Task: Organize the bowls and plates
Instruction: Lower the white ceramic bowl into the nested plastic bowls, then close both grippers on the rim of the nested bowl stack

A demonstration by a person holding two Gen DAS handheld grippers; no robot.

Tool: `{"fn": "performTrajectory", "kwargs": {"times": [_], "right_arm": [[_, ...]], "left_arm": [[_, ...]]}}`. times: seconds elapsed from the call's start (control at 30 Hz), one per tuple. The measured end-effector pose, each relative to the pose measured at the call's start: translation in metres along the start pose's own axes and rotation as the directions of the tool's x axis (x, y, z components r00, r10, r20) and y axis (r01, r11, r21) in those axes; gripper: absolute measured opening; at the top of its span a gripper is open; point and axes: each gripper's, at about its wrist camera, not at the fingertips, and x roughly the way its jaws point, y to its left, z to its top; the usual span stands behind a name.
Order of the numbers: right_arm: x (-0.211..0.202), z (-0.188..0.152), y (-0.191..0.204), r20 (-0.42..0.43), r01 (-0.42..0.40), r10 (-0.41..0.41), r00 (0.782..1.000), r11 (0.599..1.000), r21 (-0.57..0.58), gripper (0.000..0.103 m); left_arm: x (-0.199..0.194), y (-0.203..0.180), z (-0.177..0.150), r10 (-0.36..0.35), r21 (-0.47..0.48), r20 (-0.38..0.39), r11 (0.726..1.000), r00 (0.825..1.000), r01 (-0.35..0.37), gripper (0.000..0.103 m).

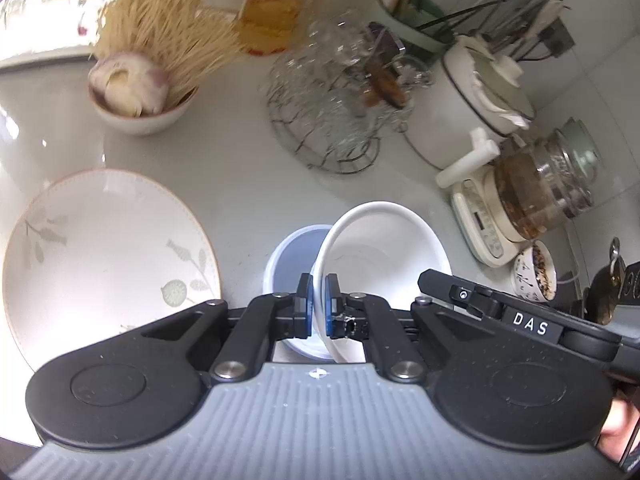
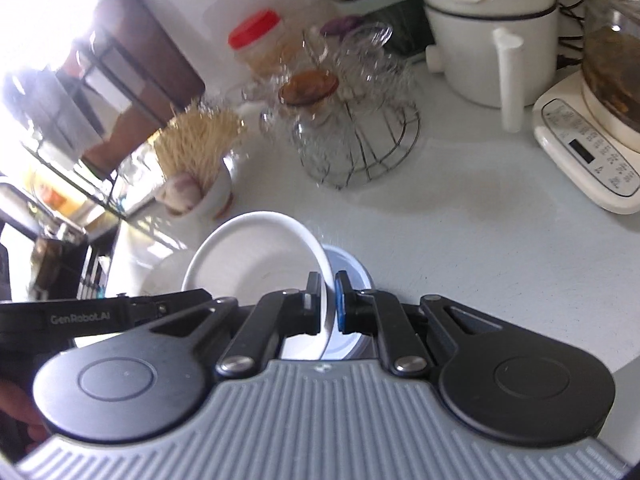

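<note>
A plain white bowl (image 1: pixel 384 248) is held by both grippers above the white counter. My left gripper (image 1: pixel 319 305) is shut on its left rim; my right gripper (image 2: pixel 328 304) is shut on its right rim, with the bowl (image 2: pixel 256 256) to its left. Under the bowl sits a blue-and-white bowl (image 1: pixel 288 252), partly hidden; its rim shows in the right wrist view (image 2: pixel 352 268). A large white plate (image 1: pixel 108 248) with a leaf pattern lies on the counter to the left. The right gripper's body (image 1: pixel 520 316) shows at the right of the left wrist view.
A small bowl with garlic and toothpicks (image 1: pixel 140 88) stands at the back left. A wire rack of glasses (image 1: pixel 336 92), a red-lidded jar (image 1: pixel 276 12), a white pot (image 1: pixel 472 92), a glass kettle on its base (image 1: pixel 532 196) and a small cup (image 1: pixel 534 272) crowd the back and right.
</note>
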Motion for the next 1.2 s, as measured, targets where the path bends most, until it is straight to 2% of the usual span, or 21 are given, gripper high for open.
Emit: {"fn": "performTrajectory", "kwargs": {"times": [0.2,0.47,0.57,0.8,0.87,0.93,0.97,1.07,1.2], "right_arm": [[0.023,-0.005,0.003,-0.050,0.023,-0.025,0.998,0.999,-0.031,0.012],[0.033,-0.002,0.001,-0.043,0.053,-0.056,0.998,0.997,-0.050,0.012],[0.037,0.003,-0.001,-0.067,0.075,-0.078,0.995,0.996,-0.043,0.012],[0.033,0.013,0.001,-0.066,0.059,-0.060,0.996,0.998,-0.018,0.013],[0.031,0.016,0.001,-0.061,0.066,-0.066,0.996,0.998,-0.009,0.021],[0.028,0.019,-0.001,-0.046,0.067,-0.067,0.997,0.998,0.012,0.049],[0.028,0.020,-0.001,-0.038,0.072,-0.071,0.997,0.997,0.016,0.053],[0.033,0.021,-0.004,-0.040,0.075,-0.074,0.996,0.997,0.028,0.053],[0.048,0.018,-0.012,-0.078,0.077,-0.071,0.994,0.994,0.080,0.053]], "left_arm": [[0.022,0.017,-0.001,0.027,-0.061,-0.014,0.998,1.000,-0.028,0.006],[0.036,0.021,-0.003,0.024,-0.070,-0.026,0.997,0.999,-0.025,0.006],[0.037,0.023,-0.002,0.027,-0.091,-0.032,0.995,0.999,-0.030,0.007],[0.028,0.031,0.000,0.029,-0.138,-0.024,0.990,0.999,-0.032,0.008],[0.026,0.035,0.000,0.025,-0.157,-0.018,0.987,1.000,-0.027,0.008],[0.024,0.038,0.000,0.014,-0.163,-0.008,0.987,1.000,-0.015,0.009],[0.022,0.040,0.000,0.010,-0.162,-0.002,0.987,1.000,-0.010,0.012],[0.019,0.043,0.000,0.004,-0.151,0.007,0.988,1.000,-0.003,0.020],[0.018,0.041,-0.003,0.005,-0.136,0.010,0.991,1.000,-0.003,0.024]]}}
